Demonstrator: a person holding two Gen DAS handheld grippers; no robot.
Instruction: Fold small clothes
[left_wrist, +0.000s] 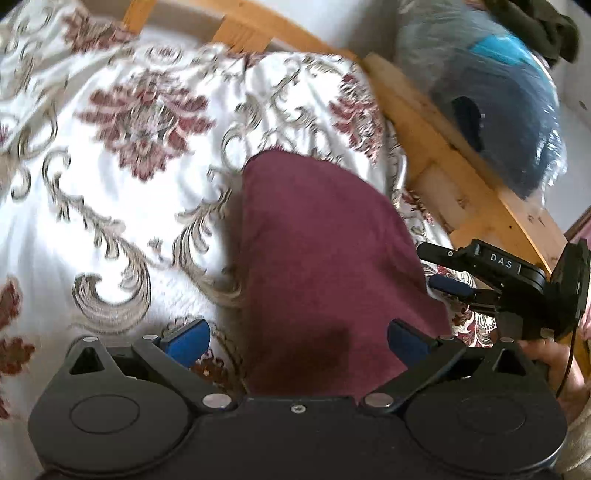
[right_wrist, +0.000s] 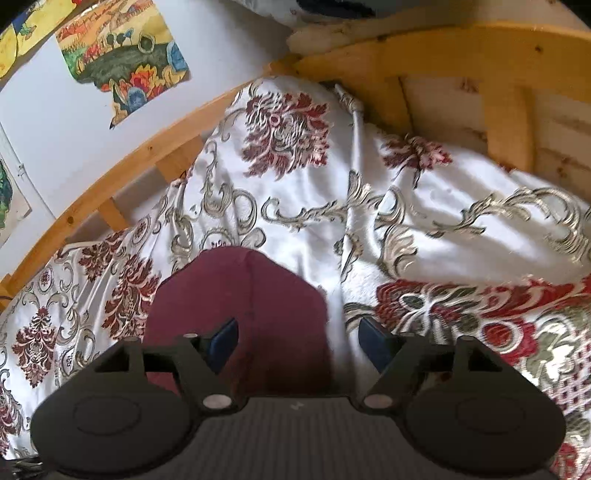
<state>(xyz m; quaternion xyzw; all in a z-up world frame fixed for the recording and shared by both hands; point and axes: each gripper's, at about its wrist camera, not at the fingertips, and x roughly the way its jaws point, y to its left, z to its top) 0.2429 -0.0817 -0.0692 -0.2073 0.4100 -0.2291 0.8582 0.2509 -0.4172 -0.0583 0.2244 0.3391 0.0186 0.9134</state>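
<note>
A maroon cloth (left_wrist: 325, 258) lies flat on a white bedspread (left_wrist: 140, 206) with red and grey floral pattern; it also shows in the right wrist view (right_wrist: 240, 302). My left gripper (left_wrist: 295, 336) is open and empty, its blue pads over the near edge of the cloth. My right gripper (right_wrist: 297, 338) is open and empty above the cloth's near right part. The right gripper also shows in the left wrist view (left_wrist: 447, 275), at the cloth's right edge.
A wooden bed frame (left_wrist: 436, 147) runs along the far and right sides of the bed. A plastic-wrapped blue bundle (left_wrist: 491, 103) sits beyond the frame. Paintings (right_wrist: 122, 51) hang on the wall. The bedspread (right_wrist: 461, 229) bunches up on the right.
</note>
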